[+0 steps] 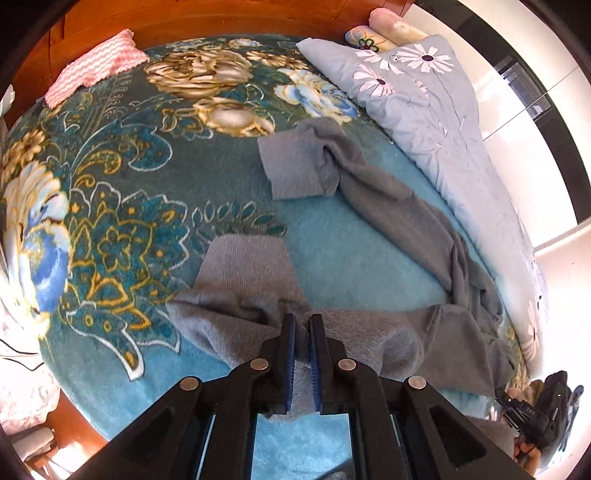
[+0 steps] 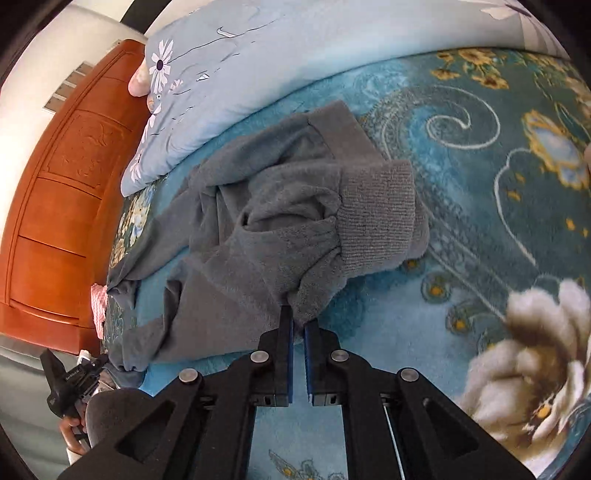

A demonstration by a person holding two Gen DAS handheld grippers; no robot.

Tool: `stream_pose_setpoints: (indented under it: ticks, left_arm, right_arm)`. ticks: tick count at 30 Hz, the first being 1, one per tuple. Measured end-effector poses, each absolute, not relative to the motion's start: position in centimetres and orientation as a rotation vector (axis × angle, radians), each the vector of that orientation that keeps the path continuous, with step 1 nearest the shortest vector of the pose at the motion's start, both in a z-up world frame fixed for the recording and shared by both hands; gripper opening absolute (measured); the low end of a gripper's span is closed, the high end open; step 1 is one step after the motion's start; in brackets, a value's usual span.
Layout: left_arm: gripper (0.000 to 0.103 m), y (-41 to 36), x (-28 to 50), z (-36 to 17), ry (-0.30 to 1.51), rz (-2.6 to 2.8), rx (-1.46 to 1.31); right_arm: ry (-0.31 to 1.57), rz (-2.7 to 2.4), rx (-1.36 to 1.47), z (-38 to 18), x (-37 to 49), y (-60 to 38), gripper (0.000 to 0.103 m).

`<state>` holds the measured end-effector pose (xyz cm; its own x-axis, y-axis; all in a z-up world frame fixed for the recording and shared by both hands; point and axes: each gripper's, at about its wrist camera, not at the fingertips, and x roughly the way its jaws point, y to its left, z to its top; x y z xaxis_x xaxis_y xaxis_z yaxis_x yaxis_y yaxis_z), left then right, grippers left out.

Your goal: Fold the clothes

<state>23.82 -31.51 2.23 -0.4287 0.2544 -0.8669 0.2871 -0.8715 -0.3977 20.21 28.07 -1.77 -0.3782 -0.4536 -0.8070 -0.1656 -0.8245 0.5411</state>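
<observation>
The grey sweater (image 1: pixel 388 206) sprawls crumpled across the bed's floral blanket (image 1: pixel 110 206), centre to lower right of frame; no neat fold shows yet. Left gripper (image 1: pixel 303 332) and right gripper (image 2: pixel 298 321) each pinch its fabric, so folding seems barely begun.

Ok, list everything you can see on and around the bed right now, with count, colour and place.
garment: one, grey, spread across the blanket, ribbed cuffs showing
blanket: one, teal with gold and blue flowers, covering the bed
quilt: one, pale blue with daisies, along the bed's far side
pink cloth: one, pink zigzag, at the headboard
pillows: two, floral, behind the quilt
headboard: one, orange wood
left gripper: black, blue-padded fingers shut on the garment
right gripper: black, fingers shut on a garment fold
</observation>
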Motion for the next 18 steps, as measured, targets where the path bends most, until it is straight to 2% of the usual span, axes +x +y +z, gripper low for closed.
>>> stream_pose_setpoints:
  ticks: [8, 10, 11, 12, 14, 18]
  left_arm:
    - [0.008, -31.5, 25.2, 1.2, 0.807, -2.484, 1.694]
    - [0.008, -31.6, 25.5, 0.9, 0.815, -2.476, 1.698]
    - [0.008, -31.6, 25.6, 0.8, 0.819, -2.472, 1.701]
    - [0.008, -31.6, 25.7, 0.7, 0.823, -2.468, 1.703]
    - [0.008, -31.6, 25.7, 0.8, 0.814, -2.472, 1.707]
    - [0.008, -31.6, 25.7, 0.9, 0.81, -2.48, 1.714]
  right_arm:
    - [-0.613, -2.342, 1.621, 1.1, 22.0, 27.6, 0.005]
    - [-0.525, -2.368, 1.584, 2.4, 21.6, 27.1, 0.009]
    - [-0.461, -2.384, 1.561, 3.1, 20.9, 26.6, 0.019]
    - [-0.397, -2.4, 1.537, 3.7, 20.2, 26.1, 0.036]
    - [-0.292, -2.411, 1.499, 4.6, 18.0, 24.9, 0.05]
    - [-0.042, -2.339, 1.535, 4.2, 12.3, 22.0, 0.052]
